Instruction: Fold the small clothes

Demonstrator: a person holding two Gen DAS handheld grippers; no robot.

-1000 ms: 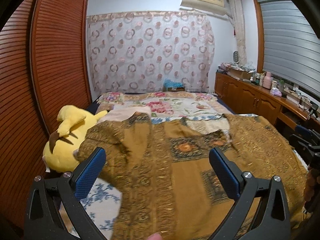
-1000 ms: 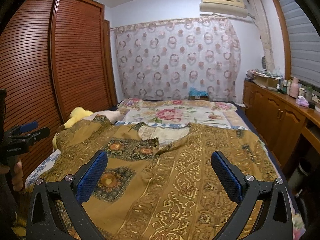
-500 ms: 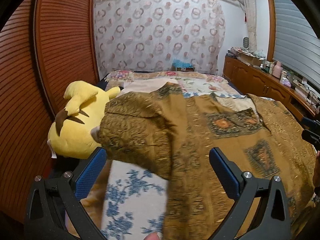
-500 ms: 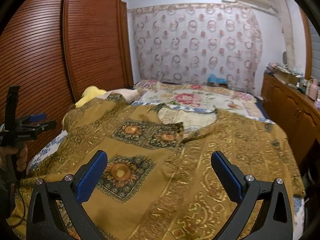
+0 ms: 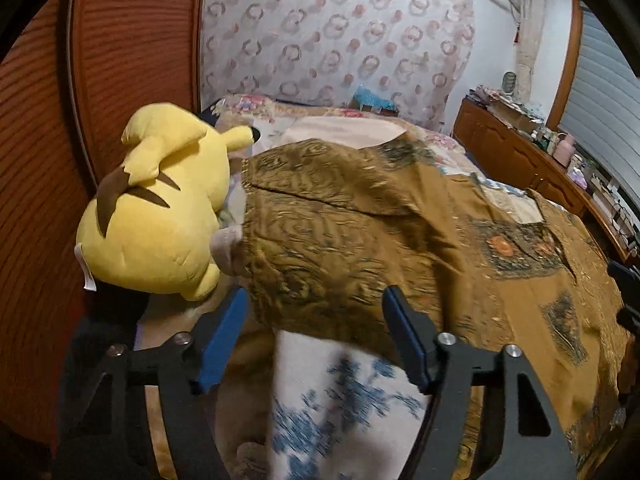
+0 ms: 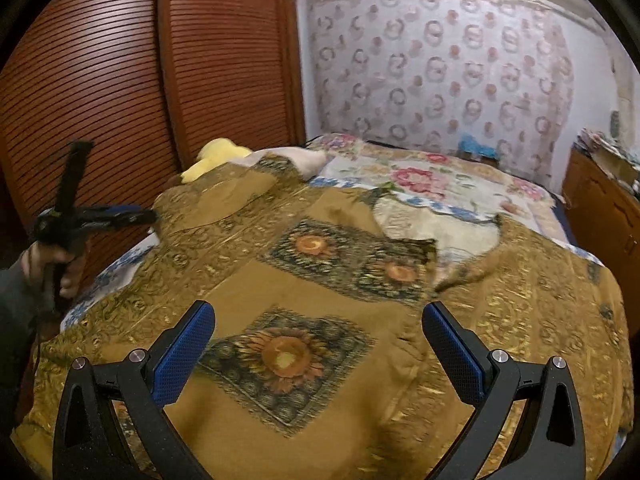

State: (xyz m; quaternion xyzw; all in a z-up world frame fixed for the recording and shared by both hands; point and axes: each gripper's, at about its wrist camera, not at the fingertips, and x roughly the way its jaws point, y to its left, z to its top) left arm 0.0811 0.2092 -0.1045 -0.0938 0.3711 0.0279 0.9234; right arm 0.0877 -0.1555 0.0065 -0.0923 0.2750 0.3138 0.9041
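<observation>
Two grippers point down at a bed. The left gripper (image 5: 316,336) has its blue pads apart; its jaws have just been closing, and the near edge of a brown patterned garment (image 5: 420,240) lies between them, though whether the pads press on the cloth cannot be told. A hand (image 6: 60,264) at the left of the bed holds that gripper. The right gripper (image 6: 318,344) hangs with jaws wide apart and nothing between them, over the garment's sunflower print. The garment is spread across most of the near bed, its sleeve folded over toward the left. Beneath it shows a blue-flowered white sheet (image 5: 340,396). Just left of the sleeve lies a yellow plush toy (image 5: 160,216), against a wooden slatted wardrobe (image 6: 100,92). Beyond, a floral quilt (image 6: 420,172) reaches a patterned curtain (image 6: 440,68).
</observation>
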